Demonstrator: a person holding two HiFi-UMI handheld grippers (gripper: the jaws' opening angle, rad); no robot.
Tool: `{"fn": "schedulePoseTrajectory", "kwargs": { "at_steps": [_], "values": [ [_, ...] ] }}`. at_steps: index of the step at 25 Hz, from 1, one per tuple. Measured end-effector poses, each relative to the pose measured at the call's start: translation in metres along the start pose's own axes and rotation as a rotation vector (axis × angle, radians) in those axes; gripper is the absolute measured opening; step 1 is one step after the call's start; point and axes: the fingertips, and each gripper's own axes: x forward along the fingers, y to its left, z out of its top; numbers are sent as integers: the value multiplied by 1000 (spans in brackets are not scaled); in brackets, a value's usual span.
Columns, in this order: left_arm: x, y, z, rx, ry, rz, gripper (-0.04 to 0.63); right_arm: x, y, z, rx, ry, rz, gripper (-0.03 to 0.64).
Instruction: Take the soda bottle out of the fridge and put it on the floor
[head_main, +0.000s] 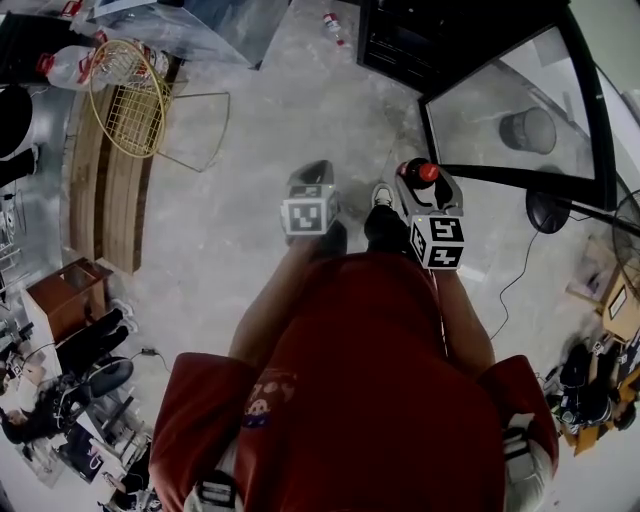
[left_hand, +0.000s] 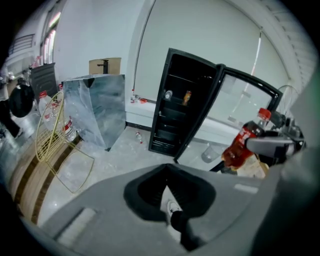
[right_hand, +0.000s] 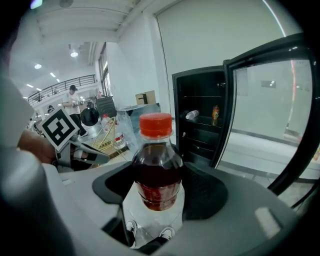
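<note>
- Both of the person's forearms reach forward at waist height above the grey floor (head_main: 230, 260), and the two marker cubes face up at me in the head view.
- The left gripper (left_hand: 167, 176) sits level and empty. Its jaws are drawn together at the tips, and only a sliver of floor and one shoe show through the gap behind them.
- The right gripper (right_hand: 157, 186) pinches the soda bottle (right_hand: 156, 165) by its lower body. The bottle stands upright with its red cap on top, clear of the fridge (right_hand: 200, 115) and held above the floor over the person's shoes.
- The count is two grippers and one soda bottle in hand.
- One small bottle (right_hand: 191, 114) lies on its side on a fridge shelf, and one can (right_hand: 215, 111) stands just beside it.
- One more small bottle (left_hand: 138, 135) lies on the floor in front of the fridge.
- The glass fridge door (head_main: 520, 110) is swung wide open. Its lower black frame runs just beyond the right gripper in the head view and closes off that side.
- To the left, a gold wire basket (head_main: 128, 95) and a strip of wooden planks (head_main: 105, 190) stand well apart from the grippers.
- Open floor lies between the planks and the door, ahead of the feet.
- A thin cable (head_main: 515, 280) trails across the floor on the right.
</note>
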Motion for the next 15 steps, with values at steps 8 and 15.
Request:
{"fn": "schedulePoseTrajectory", "kwargs": {
  "at_steps": [8, 15],
  "values": [
    [24, -23, 16, 16, -3, 21, 0, 19, -31, -6, 0, 34, 50, 299],
    [52, -36, 26, 9, -16, 65, 0, 43, -58, -15, -39, 72, 133, 298]
  ]
}}
